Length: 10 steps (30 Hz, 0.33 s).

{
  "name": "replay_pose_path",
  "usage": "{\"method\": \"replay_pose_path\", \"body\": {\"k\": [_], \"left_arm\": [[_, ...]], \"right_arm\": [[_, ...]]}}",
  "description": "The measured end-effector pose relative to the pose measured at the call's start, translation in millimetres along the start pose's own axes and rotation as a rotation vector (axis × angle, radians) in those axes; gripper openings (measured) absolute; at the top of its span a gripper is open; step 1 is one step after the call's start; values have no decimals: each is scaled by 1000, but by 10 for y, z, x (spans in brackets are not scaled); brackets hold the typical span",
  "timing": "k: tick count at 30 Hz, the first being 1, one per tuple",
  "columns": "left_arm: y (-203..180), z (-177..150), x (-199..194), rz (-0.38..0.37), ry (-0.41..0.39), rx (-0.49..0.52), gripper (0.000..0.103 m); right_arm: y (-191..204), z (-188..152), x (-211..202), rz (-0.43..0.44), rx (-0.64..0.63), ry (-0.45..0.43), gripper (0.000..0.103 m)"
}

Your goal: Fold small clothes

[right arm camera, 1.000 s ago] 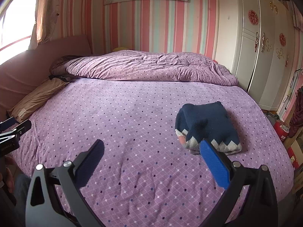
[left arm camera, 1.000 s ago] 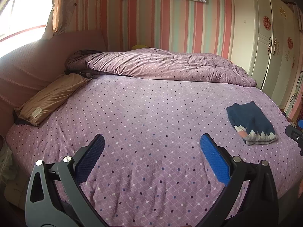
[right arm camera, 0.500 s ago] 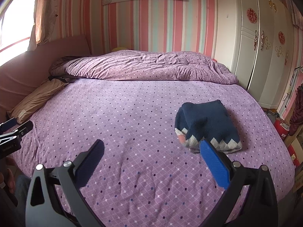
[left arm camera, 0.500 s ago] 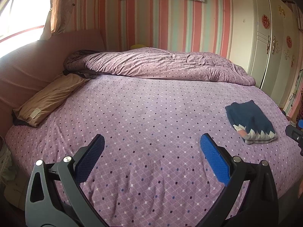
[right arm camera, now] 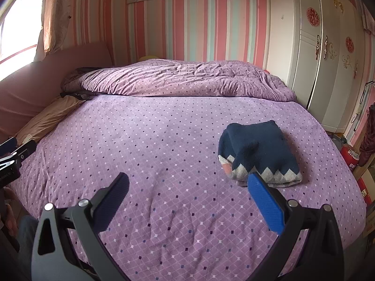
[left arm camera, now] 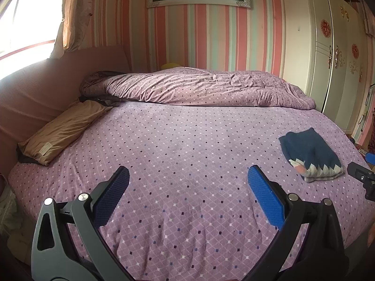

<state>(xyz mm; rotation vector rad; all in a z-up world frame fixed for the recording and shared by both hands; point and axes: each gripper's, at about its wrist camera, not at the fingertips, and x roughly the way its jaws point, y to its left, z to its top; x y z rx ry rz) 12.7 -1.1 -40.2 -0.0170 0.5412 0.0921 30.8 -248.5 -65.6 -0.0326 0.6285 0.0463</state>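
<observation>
Since earlier: barely any shift in either view | sweater folded on bed, ahead-right of right gripper, nearer it, probably done | left gripper well left | both spread apart, empty

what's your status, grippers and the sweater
Left gripper open, empty, over bare sheet. Right gripper open, empty, just short of the navy sweater. Sweater lies folded on the bed, untouched. Nothing between right gripper and sweater.

Navy sweater folded, zigzag hem, lying on bed.
</observation>
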Motion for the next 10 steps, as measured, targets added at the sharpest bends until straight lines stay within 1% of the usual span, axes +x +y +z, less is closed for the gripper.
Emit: {"method": "replay_pose_path", "body": {"k": [10], "left_arm": [[-5, -21, 34, -4, 17, -12, 100]], "right_arm": [[-15, -13, 1, -4, 2, 2, 101]]}}
